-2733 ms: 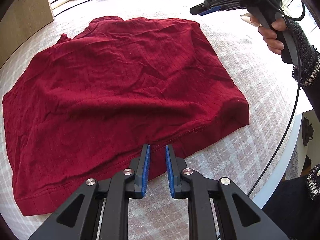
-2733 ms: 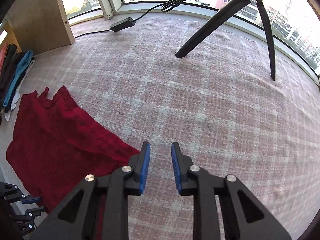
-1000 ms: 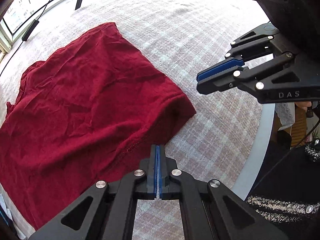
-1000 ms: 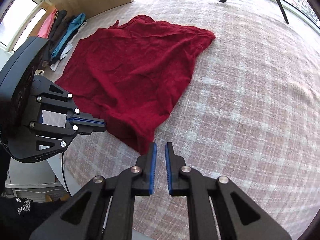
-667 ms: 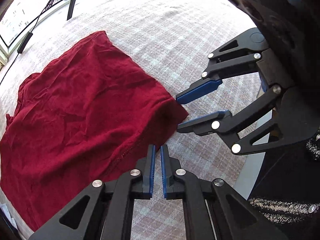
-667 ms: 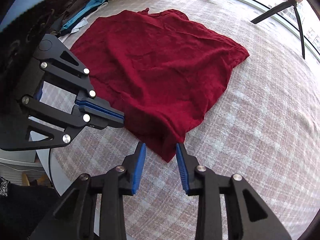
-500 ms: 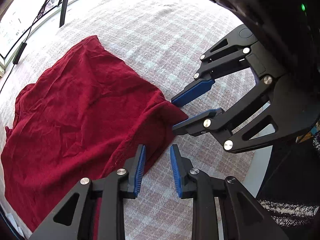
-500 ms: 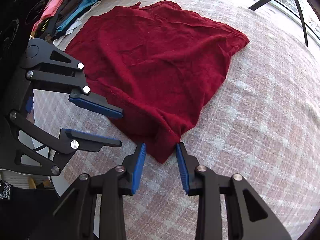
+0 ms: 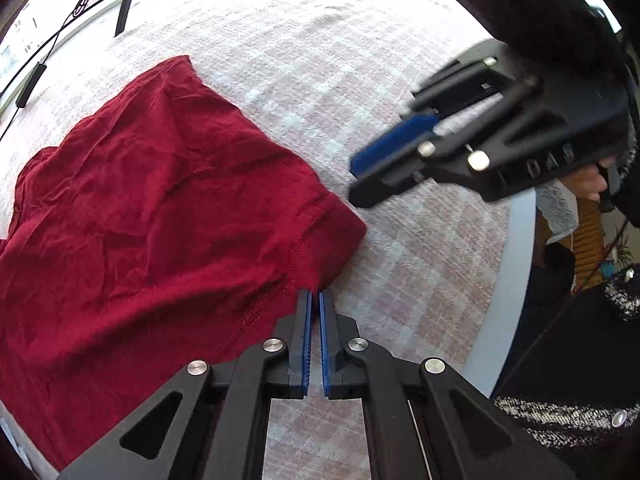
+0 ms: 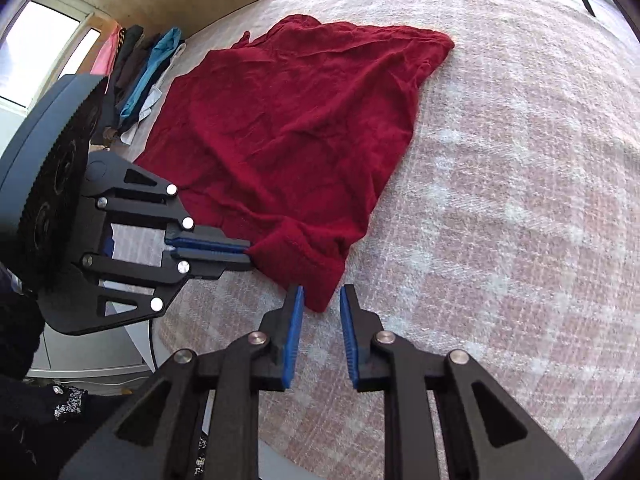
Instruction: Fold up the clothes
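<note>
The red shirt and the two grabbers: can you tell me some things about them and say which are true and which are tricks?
1. The red shirt lies on a checked cloth. True.
2. The left gripper is pinched on the shirt's hem. True.
3. The right gripper is shut on the shirt. False: its fingers are apart, with the shirt's corner just ahead of them.
4. The shirt is neatly folded into a small square. False: it is spread out and wrinkled.
5. Other clothes lie beyond the shirt. True.
</note>
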Demonstrator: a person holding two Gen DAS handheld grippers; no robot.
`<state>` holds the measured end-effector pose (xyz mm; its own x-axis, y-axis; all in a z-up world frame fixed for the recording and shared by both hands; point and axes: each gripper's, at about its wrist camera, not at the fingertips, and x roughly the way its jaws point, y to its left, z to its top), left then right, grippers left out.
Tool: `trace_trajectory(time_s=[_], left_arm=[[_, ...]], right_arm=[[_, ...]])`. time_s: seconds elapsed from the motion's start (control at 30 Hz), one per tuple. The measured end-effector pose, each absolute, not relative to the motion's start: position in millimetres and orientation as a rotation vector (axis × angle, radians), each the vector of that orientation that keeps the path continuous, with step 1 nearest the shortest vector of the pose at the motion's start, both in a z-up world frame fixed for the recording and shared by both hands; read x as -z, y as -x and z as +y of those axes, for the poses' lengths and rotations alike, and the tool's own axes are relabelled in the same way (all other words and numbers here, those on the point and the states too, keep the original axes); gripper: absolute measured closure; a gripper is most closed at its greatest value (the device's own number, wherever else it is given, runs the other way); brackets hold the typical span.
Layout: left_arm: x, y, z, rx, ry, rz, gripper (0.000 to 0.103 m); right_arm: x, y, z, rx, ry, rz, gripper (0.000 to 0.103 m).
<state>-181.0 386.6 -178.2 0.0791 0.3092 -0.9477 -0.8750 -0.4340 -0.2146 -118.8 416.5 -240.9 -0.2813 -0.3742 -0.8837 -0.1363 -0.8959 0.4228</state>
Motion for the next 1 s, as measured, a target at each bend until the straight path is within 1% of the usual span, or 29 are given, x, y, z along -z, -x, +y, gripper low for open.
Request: trace_trajectory(time_s=[0.03,0.1,0.13,0.17,0.2,0.27,0.37,0.4,0.47,0.5,0.57,0.6,0.63,0.67,0.7,0.77,0.87,0.93,1.0], left_arm=[[175,178,385,-1.565,1.383,0.618,0.093],[165,173,380,-1.609,1.385,0.599,0.091],[158,170,379,-1.639,1.371,0.575,0.082],[154,162,382,-1.675,1.348,0.564,0.076],[150,153,386,-1.711,1.324,0.560,0.064],[142,134,393,-1.784,1.276,0.551,0.062],[149,142,403,-1.829,1.279,0.526,0.062],[158,148,402,-1.848,1.283,0.538,0.062],[181,148,406,-1.903,1.315,0.606,0.062],[185,148,405,-1.919,1.323,0.607,0.063],[186,149,401,-1.941,1.330,0.580,0.070],[187,149,399,-1.952,1.333,0.566,0.082],[186,151,396,-1.963,1.339,0.544,0.097],[184,155,389,-1.971,1.353,0.494,0.100],[182,159,381,-1.969,1.370,0.417,0.100],[174,166,358,-1.963,1.391,0.247,0.100],[150,167,314,-2.000,1.360,0.051,0.100],[133,163,278,-2.026,1.328,-0.058,0.100],[130,169,247,-2.046,1.306,-0.167,0.100]], right_arm=[[237,122,425,2.346,-1.772,-0.645,0.072],[235,129,441,2.417,-1.758,-0.649,0.066],[233,135,452,2.449,-1.740,-0.666,0.064],[232,146,462,2.477,-1.721,-0.684,0.064],[231,157,472,2.505,-1.703,-0.703,0.064],[235,177,487,2.547,-1.698,-0.686,0.064],[249,206,499,2.562,-1.724,-0.666,0.064],[253,214,500,2.560,-1.734,-0.656,0.064],[259,224,500,2.601,-1.762,-0.577,0.064],[260,230,497,2.614,-1.758,-0.558,0.064],[262,239,493,2.628,-1.740,-0.542,0.064],[263,241,493,2.631,-1.730,-0.545,0.064],[264,244,491,2.624,-1.735,-0.541,0.071],[265,247,490,2.615,-1.742,-0.535,0.082],[265,249,488,2.606,-1.749,-0.530,0.098],[267,253,493,2.577,-1.751,-0.626,0.098],[254,250,504,2.561,-1.693,-0.805,0.098],[234,250,499,2.570,-1.634,-0.855,0.098],[210,256,484,2.580,-1.570,-0.852,0.098]])
